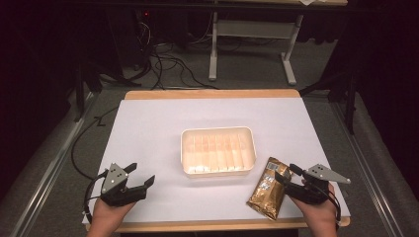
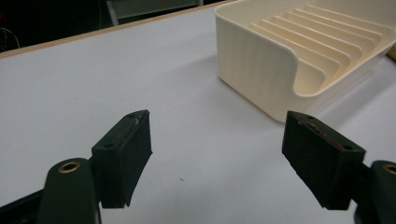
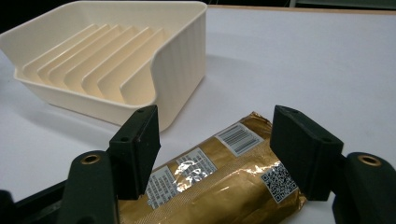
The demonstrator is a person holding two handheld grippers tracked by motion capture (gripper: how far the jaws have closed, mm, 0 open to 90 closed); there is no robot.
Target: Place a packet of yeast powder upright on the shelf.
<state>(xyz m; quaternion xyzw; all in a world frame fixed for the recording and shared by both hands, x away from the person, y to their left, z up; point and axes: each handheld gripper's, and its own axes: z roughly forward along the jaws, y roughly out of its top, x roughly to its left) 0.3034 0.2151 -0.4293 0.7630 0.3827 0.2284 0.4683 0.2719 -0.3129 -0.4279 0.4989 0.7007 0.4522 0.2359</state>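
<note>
Gold foil packet (image 1: 269,188) lies flat on white table (image 1: 148,128), front right, just right of cream ribbed tray (image 1: 218,151), not touching tray. Right hand-held gripper (image 1: 289,174) at packet's right edge, jaws spread wide, straddling packet in right gripper view (image 3: 219,182); contact cannot tell. Packet labels: barcode, QR code, small white text panels, print too small to read. Left hand-held gripper (image 1: 140,174) front left, well apart from tray, jaws spread, holding nothing.
</note>
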